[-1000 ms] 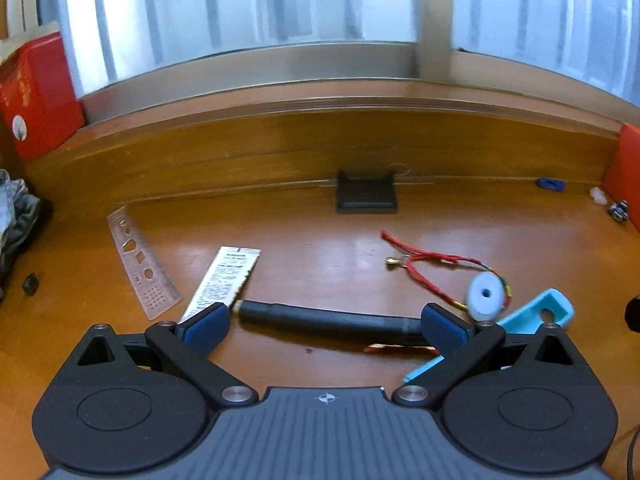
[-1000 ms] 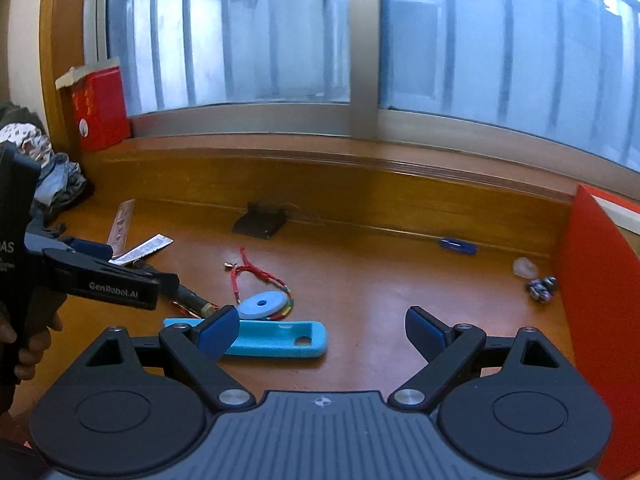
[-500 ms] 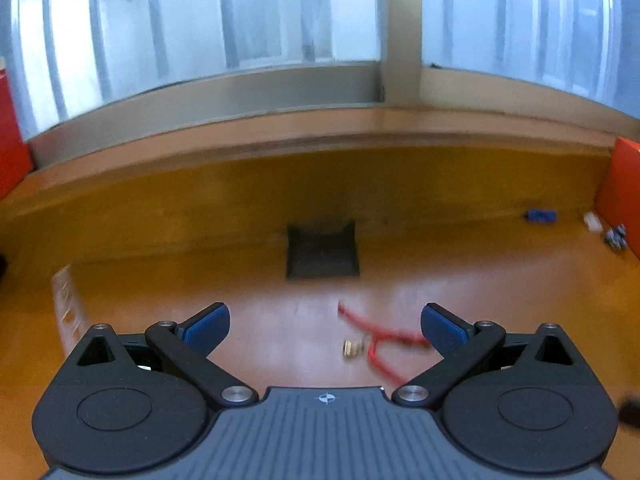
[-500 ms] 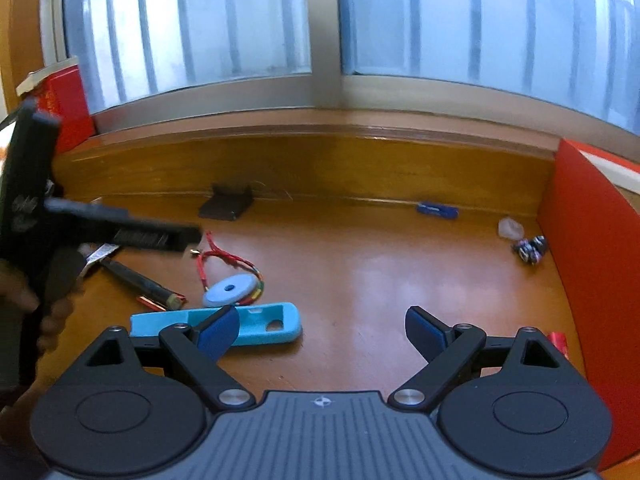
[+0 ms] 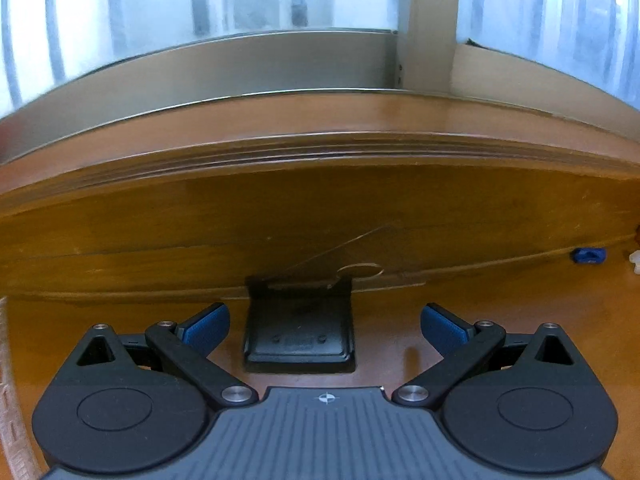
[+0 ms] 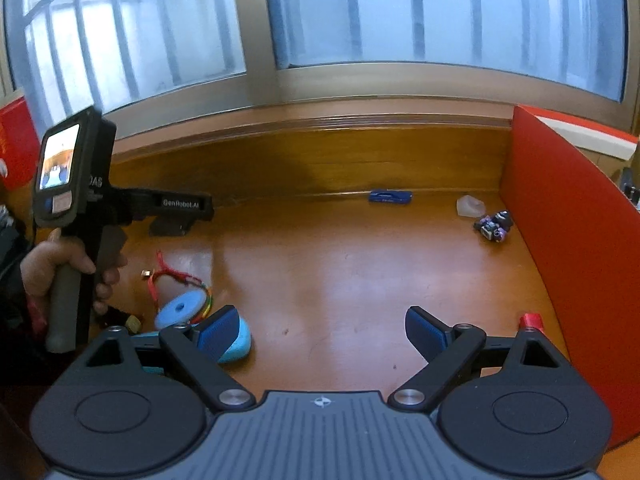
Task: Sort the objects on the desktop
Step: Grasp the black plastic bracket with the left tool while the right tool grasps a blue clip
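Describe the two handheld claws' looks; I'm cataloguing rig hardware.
Both claws, left claw and right claw, have black linkage arms with silver pivot screws, blue ribbed pads, round black housings and a ribbed grey base. Seen from the right wrist view, the left claw has a grey pistol handle, a small lit screen and white "GenRobot.AI" lettering.

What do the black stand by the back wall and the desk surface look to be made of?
Black stand: probably moulded plastic, matte, with rounded edges and dull highlights; it sits between the tips of the open left claw. Desk surface: wood or wood veneer under glossy varnish, showing grain and window reflections.
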`<state>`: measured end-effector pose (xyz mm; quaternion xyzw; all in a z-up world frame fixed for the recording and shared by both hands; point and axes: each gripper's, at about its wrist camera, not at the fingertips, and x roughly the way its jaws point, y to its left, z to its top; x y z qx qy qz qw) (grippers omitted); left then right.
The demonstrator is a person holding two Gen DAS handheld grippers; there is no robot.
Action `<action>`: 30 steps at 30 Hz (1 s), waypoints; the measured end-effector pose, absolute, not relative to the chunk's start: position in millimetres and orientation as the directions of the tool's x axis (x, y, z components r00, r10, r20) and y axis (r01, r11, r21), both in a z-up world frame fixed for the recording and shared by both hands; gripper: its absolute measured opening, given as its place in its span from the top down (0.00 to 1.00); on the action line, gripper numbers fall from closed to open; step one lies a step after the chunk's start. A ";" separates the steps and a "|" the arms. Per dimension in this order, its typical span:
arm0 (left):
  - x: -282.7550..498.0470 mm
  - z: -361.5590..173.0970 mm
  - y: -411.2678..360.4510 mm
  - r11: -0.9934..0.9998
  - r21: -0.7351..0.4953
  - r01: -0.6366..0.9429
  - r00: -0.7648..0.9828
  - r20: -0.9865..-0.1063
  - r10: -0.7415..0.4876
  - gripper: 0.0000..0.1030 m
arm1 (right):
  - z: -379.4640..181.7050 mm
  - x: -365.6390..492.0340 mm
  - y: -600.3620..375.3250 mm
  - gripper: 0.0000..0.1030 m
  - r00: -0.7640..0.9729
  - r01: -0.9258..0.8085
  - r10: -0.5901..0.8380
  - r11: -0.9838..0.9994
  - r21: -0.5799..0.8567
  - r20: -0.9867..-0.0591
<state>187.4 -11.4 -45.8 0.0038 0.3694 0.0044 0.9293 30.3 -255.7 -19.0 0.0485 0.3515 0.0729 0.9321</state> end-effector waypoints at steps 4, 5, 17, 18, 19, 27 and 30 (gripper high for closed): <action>194.4 -50.8 -4.8 1.000 -0.029 0.002 0.704 -0.710 -0.022 0.02 | -8.9 57.5 -257.9 0.11 0.753 -0.108 0.199 0.977 0.182 -0.627; 196.2 -52.1 -3.2 0.999 -0.039 0.003 0.698 -0.715 -0.030 0.02 | -5.6 63.2 -257.8 0.11 0.760 -0.107 0.204 0.976 0.190 -0.617; 196.7 -60.9 -3.0 1.000 0.011 0.023 0.694 -0.720 -0.008 0.06 | -31.0 158.4 -272.7 0.13 0.783 0.079 0.043 0.983 0.167 -0.620; 196.9 -61.6 -3.6 1.000 0.012 0.026 0.694 -0.720 -0.009 0.06 | -36.2 167.8 -273.7 0.13 0.781 0.097 0.020 0.983 0.153 -0.625; 196.6 -62.3 -3.7 1.000 0.012 0.028 0.694 -0.720 -0.010 0.06 | -41.6 177.1 -274.5 0.14 0.778 0.115 -0.002 0.984 0.139 -0.629; 198.6 -65.5 -2.9 0.999 0.015 0.034 0.680 -0.733 -0.012 0.00 | -69.4 213.0 -276.8 0.19 0.763 0.174 -0.050 0.976 0.131 -0.644; 198.8 -66.5 -2.9 0.999 0.016 0.034 0.678 -0.735 -0.011 0.00 | -74.0 218.0 -274.4 0.23 0.767 0.168 -0.058 0.979 0.113 -0.639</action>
